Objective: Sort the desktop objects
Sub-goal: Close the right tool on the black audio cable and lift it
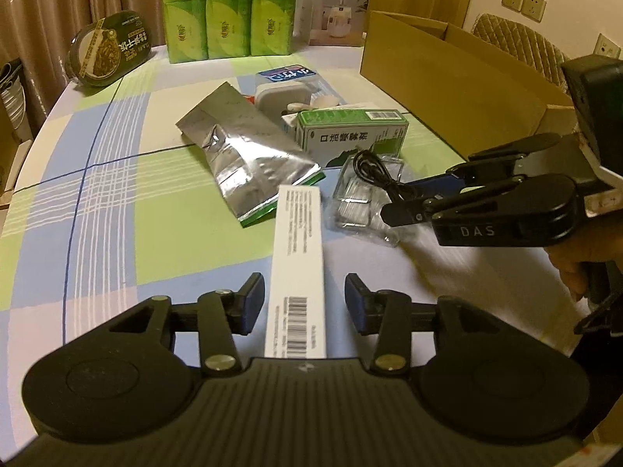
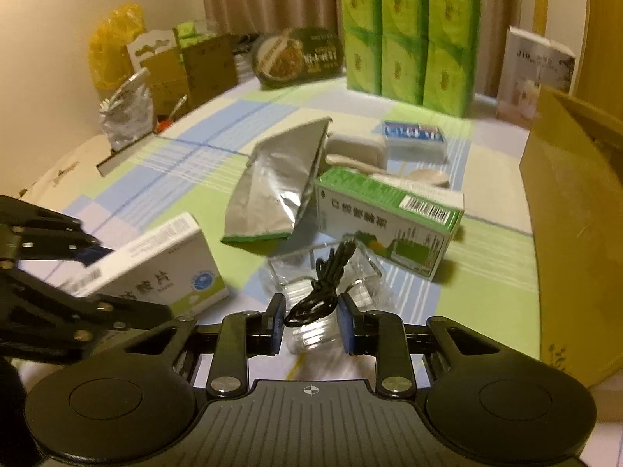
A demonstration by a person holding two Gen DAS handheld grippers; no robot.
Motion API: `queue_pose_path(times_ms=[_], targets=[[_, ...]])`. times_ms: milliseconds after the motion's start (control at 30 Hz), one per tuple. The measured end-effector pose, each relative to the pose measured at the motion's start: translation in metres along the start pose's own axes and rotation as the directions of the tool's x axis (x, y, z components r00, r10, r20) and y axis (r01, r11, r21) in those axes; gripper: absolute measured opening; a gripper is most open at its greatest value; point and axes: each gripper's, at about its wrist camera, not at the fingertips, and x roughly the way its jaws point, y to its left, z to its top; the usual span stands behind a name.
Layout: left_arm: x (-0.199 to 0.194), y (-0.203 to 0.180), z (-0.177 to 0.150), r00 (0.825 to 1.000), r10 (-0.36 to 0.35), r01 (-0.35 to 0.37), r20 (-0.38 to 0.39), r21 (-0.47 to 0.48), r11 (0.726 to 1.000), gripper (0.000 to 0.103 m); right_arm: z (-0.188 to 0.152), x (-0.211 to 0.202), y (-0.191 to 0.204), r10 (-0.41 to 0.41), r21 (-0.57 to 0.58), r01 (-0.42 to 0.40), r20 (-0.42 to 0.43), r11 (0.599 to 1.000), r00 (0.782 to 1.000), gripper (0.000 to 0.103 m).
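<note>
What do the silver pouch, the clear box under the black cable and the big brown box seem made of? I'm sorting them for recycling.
Silver pouch: probably foil laminate, shiny and creased.
Clear box: likely hard plastic, see-through with glints; could be glass.
Big brown box: cardboard, matte with folded flaps.

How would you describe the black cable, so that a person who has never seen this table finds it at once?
Find the brown cardboard box at the table's edge, then the green and white medicine box beside it. In front of that lies a clear plastic case, and the black cable is coiled on top, the only thin dark cord there.
</note>
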Motion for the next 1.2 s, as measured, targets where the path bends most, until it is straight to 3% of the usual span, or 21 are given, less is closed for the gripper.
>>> queue_pose_path(times_ms=[67,100,367,400,467,500,533,800,900,1100,1167,1200], targets=[[0.002,-0.002,0.002,1.0,-0.001,0.001,-0.007,0.004,1.0,0.04,-0.002,-0.007,0.001,-0.01,-0.015,0.01,0.005,1.0,1.0,0.021],[0.003,-0.003,0.003,1.0,0.001,-0.001,-0.011,0.007,1.0,0.04,-0.004,-0.009,0.001,-0.011,-0.021,0.011,-0.001,1.0,1.0,0.007],[0.009,-0.007,0.006,0.999,0.016,-0.016,-0.039,0.011,1.0,0.034,-0.034,-0.008,-0.002,-0.05,-0.055,0.043,-0.136,0.998,0.989,0.008],[0.01,-0.007,0.006,0.999,0.019,-0.019,-0.043,0.01,1.0,0.029,-0.035,-0.007,-0.005,-0.053,-0.05,0.046,-0.14,0.998,0.989,0.01],[0.01,-0.007,0.006,0.999,0.023,-0.022,-0.048,0.011,1.0,0.025,-0.036,-0.007,-0.009,-0.047,-0.029,0.043,-0.129,0.999,0.991,0.026],[0.011,-0.008,0.006,0.999,0.025,-0.024,-0.048,0.011,1.0,0.025,-0.036,-0.007,-0.01,-0.045,-0.019,0.043,-0.119,0.999,0.992,0.045],[0.011,-0.009,0.007,0.999,0.026,-0.026,-0.047,0.012,1.0,0.025,-0.035,-0.008,-0.01,-0.041,-0.012,0.04,-0.104,0.999,0.994,0.054],[0.014,-0.014,0.014,0.999,0.031,-0.03,-0.033,0.018,0.999,0.026,-0.021,0.003,0.002,-0.011,-0.025,0.01,-0.053,1.0,0.999,0.054],[0.017,-0.013,0.015,0.999,0.033,-0.032,-0.035,0.017,0.999,0.026,-0.018,0.011,0.0,-0.013,-0.021,0.012,-0.049,1.0,0.999,0.054],[0.021,-0.011,0.017,0.998,0.012,-0.011,-0.056,0.018,1.0,0.027,-0.017,0.018,-0.004,0.016,0.005,-0.016,-0.057,1.0,0.998,0.04],[0.023,-0.011,0.018,0.998,0.01,-0.009,-0.061,0.022,1.0,0.027,-0.017,0.019,-0.005,0.021,0.01,-0.02,-0.056,1.0,0.998,0.032],[0.024,-0.011,0.018,0.998,0.011,-0.009,-0.063,0.024,1.0,0.027,-0.017,0.019,-0.004,0.022,0.016,-0.021,-0.056,1.0,0.998,0.021]])
